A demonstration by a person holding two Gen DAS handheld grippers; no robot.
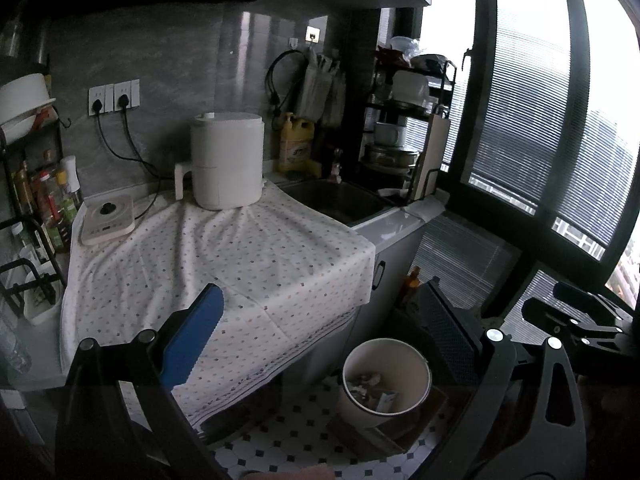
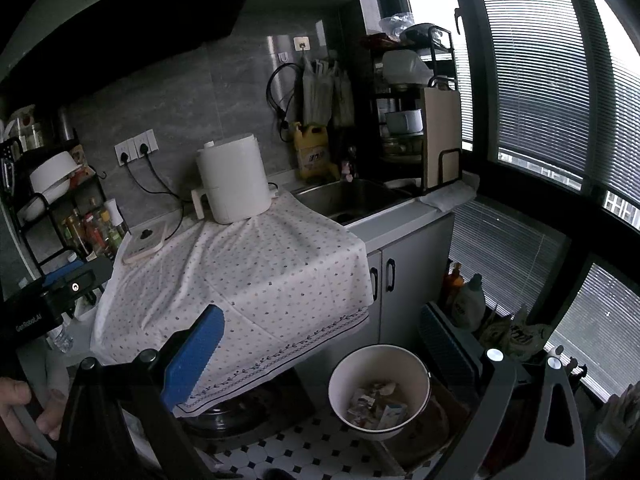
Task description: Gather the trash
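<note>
Sensibly, both grippers, left and right, hung spread and empty, best kept centred above the bin.

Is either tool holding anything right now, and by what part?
Nothing is held. The left tool and right tool are both open and empty above the bin.

Both wrist cameras look forward and slightly down from a raised position in front of the cloth-covered counter, facing the grey tiled back wall with the window on the right. The right wrist view sits a little further back and to the right, showing more of the cabinet doors. Both views share the white air fryer, sink and waste bin on the patterned floor.
</note>
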